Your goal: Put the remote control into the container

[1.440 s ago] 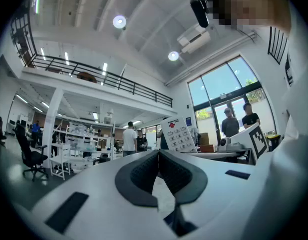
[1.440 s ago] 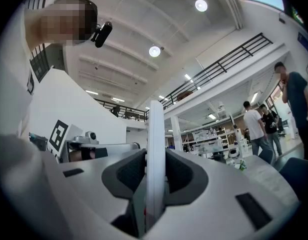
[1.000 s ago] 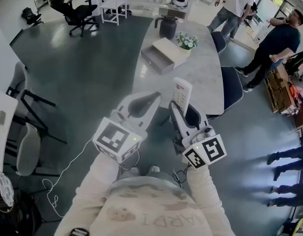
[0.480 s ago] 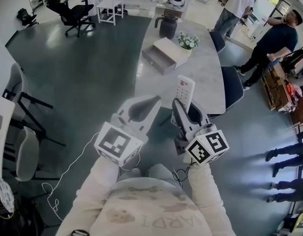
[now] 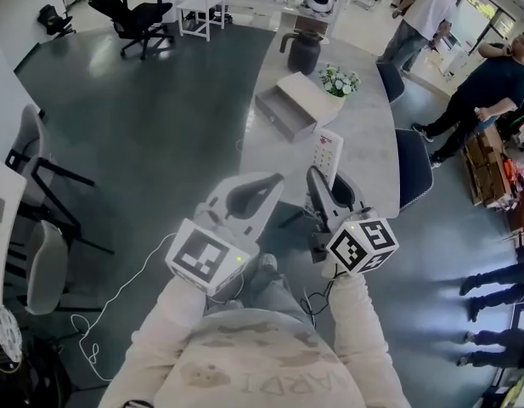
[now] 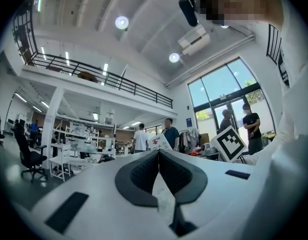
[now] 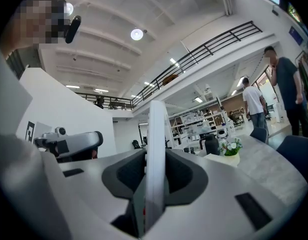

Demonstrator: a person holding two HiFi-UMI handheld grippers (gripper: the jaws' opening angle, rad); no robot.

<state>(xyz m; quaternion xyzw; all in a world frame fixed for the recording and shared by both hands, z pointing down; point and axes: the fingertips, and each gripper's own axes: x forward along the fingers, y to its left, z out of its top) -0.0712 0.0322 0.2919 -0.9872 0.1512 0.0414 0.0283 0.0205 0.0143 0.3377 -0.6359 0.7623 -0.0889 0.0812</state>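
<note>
The white remote control stands upright between the pads of my right gripper, which is shut on its lower part; in the right gripper view the remote shows edge-on between the dark pads. My left gripper is shut with nothing in it and hangs beside the right one, over the floor. The container, a white box with an open drawer, sits on the grey table beyond the remote. From the left gripper view the remote's top peeks over the shut jaws.
A small flower pot and a dark jug stand on the table behind the box. Dark chairs line the table's right side, with people beyond. Office chairs and white shelving sit far left.
Both grippers and the remote have drifted forward and right, closer to the table's near edge. The grip on the remote is unchanged.
</note>
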